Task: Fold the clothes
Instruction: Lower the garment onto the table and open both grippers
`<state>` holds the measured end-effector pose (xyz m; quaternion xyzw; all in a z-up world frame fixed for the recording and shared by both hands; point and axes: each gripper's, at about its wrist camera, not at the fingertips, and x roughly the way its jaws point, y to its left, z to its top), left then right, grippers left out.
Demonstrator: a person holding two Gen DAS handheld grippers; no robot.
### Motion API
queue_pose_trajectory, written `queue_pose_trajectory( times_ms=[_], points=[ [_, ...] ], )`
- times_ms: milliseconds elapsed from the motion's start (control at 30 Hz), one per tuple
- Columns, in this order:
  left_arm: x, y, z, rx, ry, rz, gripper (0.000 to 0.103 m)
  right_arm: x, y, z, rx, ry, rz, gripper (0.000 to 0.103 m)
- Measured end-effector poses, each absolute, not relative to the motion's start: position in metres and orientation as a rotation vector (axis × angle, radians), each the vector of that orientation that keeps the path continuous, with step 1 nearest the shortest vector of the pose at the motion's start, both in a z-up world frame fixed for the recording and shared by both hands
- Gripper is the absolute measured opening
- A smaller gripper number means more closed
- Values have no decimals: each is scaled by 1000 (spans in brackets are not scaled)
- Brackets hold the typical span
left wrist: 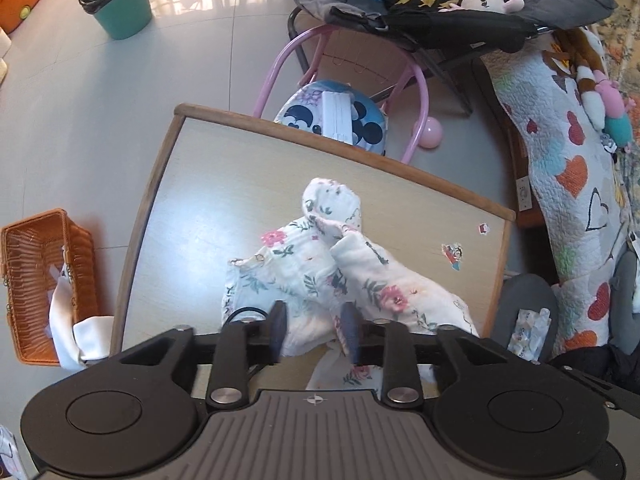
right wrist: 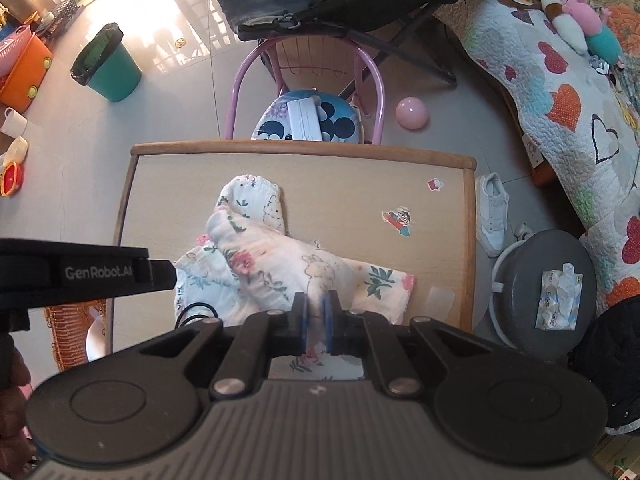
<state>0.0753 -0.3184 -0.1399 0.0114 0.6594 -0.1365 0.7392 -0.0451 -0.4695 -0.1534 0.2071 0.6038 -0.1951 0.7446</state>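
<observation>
Floral white garment (left wrist: 320,268) crumpled in a heap on counter (left wrist: 192,200), toward near edge, one rolled end pointing at far side. Same garment (right wrist: 280,264) in right wrist view, lying across middle of counter (right wrist: 440,240), one corner spread toward right edge.

Left gripper (left wrist: 314,330) pointing steeply down over near part of garment. Jaws apart, clear gap between blue pads (left wrist: 277,330); cloth visible in the gap and below, pads not pressing on it. No grip.

Right gripper (right wrist: 316,324) likewise pointing down at near edge of garment. Jaws nearly together, narrow slot between blue pads (right wrist: 329,322); pale cloth seen in the slot, appears pinched. Grip on a fold of garment.

Left gripper body (right wrist: 80,272) entering right wrist view from left, black, just beside garment.

Two cartoon stickers (right wrist: 400,220) on bare counter to right of garment. Black loop of cord (left wrist: 244,314) on counter at near left of garment.

Surroundings: pink metal chair (left wrist: 416,92) with printed cushion behind far edge of counter; pink ball (right wrist: 412,113) on floor beside it; green bin (left wrist: 120,4) with black liner; wicker basket (left wrist: 44,280) on floor to left, white cloth hanging over its rim; white shoe (right wrist: 494,212) on floor to right; grey round stool (right wrist: 548,292) carrying a tissue pack; patterned quilt (left wrist: 568,168) at far right.
</observation>
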Motion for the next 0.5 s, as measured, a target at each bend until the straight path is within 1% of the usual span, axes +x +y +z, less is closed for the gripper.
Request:
queue_pose_trajectory(
  times_ms=[167, 300, 500],
  points=[
    [71, -315, -137, 27, 1461, -271, 48, -48, -469, -149, 458, 1326, -414, 19],
    [59, -311, -129, 30, 1463, -255, 50, -52, -464, -141, 446, 1322, -394, 20],
    [29, -298, -119, 30, 1469, -244, 51, -65, -452, -134, 421, 1330, -373, 22]
  ],
)
